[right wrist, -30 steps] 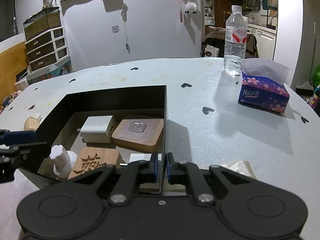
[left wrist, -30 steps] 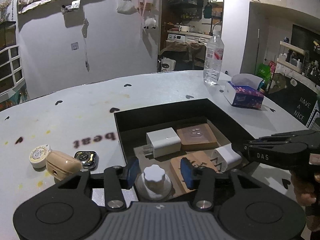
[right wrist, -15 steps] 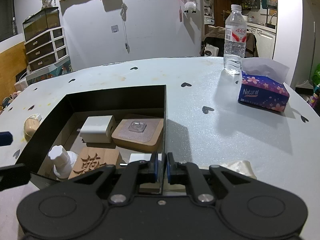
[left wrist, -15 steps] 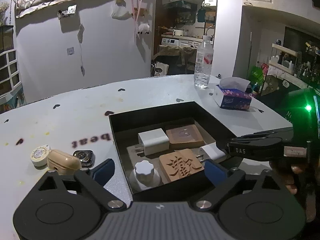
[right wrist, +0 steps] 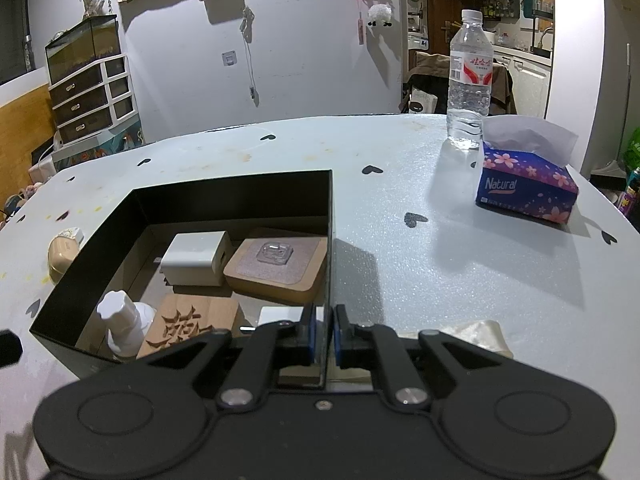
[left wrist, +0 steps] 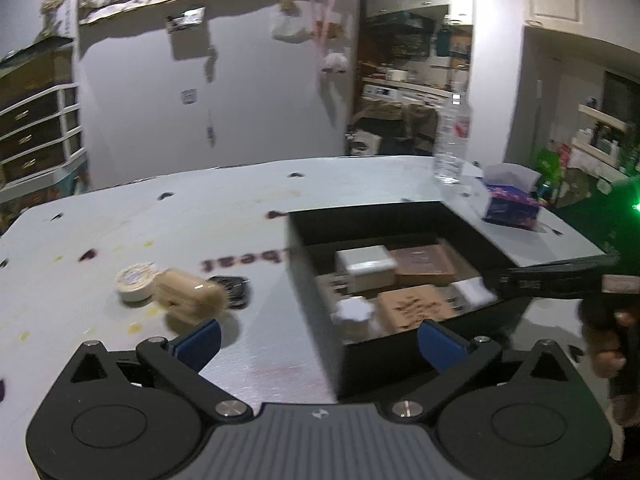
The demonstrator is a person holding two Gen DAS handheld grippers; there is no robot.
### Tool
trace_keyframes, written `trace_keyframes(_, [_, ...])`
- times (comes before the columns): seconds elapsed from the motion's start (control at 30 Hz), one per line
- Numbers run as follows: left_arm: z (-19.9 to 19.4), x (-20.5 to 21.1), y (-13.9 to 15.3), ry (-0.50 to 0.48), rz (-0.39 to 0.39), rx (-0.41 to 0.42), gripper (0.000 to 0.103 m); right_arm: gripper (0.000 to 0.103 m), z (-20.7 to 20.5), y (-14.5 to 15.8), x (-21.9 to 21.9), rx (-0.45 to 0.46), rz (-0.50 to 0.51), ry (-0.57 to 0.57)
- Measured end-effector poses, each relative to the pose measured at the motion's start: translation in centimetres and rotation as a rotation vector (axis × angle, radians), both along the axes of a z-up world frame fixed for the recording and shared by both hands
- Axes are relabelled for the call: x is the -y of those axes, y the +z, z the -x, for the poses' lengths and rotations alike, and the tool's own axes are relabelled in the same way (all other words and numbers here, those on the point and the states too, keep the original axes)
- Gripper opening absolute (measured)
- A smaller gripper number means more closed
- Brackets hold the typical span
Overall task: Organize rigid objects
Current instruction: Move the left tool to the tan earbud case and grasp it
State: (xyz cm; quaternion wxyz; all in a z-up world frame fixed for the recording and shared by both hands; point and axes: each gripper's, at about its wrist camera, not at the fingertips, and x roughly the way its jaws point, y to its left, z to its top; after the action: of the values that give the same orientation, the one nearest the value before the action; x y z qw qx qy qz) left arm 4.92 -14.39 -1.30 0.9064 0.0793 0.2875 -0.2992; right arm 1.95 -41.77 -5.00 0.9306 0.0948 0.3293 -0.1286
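Now our left gripper (left wrist: pixel 318 340) has its jaws opening, close to full spread, with nothing between them. It hangs over the table (left wrist: pixel 168 232), astride the near left corner of the black box (left wrist: pixel 316 264). Our right gripper (right wrist: pixel 323 334) is clamped on the box's right wall and steadies it. Inside sit a white charger (right wrist: pixel 198 258), two wooden blocks, a white knob (right wrist: pixel 120 322) and another white piece. Three things remain loose on the table to the box's left: a tan case (left wrist: pixel 188 296), a round tin (left wrist: pixel 134 282) and a smartwatch (left wrist: pixel 234 292). The tan case lies ahead and left of the left jaws, nearest of the three, its long axis running roughly across our view. We judge it the left hand's likely next pick, since the right is occupied.
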Motion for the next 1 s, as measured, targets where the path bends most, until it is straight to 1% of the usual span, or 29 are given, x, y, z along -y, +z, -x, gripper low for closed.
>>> trace_keyframes(0.1, [-0.9, -1.3, -0.3, 0.034, 0.008, 0.011, 0.103, 0.009, 0.0, 0.0, 0.0, 0.0, -0.001, -0.001])
trace_keyframes(0.2, [-2.1, -2.5, -0.5, 0.054, 0.012, 0.045, 0.103, 0.009, 0.0, 0.0, 0.0, -0.001, 0.001, -0.001])
trace_keyframes(0.3, [-3.9, -3.4, -1.0, 0.053, 0.006, 0.065, 0.103, 0.009, 0.0, 0.0, 0.0, 0.0, 0.001, -0.001])
trace_keyframes(0.5, [-7.7, -3.7, -2.5, 0.013, -0.074, 0.108, 0.103, 0.009, 0.0, 0.0, 0.0, 0.0, 0.001, -0.001])
trace_keyframes(0.67, [-10.4, -3.3, -3.9, -0.023, -0.132, 0.107, 0.103, 0.009, 0.0, 0.0, 0.0, -0.001, 0.002, 0.0])
trace_keyframes(0.8, [-12.3, -2.7, -4.9, -0.018, -0.2, 0.11, 0.103, 0.009, 0.0, 0.0, 0.0, 0.0, 0.002, 0.0])
trace_keyframes(0.93, [-13.0, -2.2, -5.3, -0.055, -0.207, 0.103, 0.099, 0.009, 0.1, 0.2, 0.0, 0.002, -0.002, 0.003])
trace_keyframes(1.0, [-13.1, -1.8, -5.4, -0.067, -0.211, 0.095, 0.091, 0.009, 0.1, 0.2, 0.0, 0.002, -0.001, 0.004])
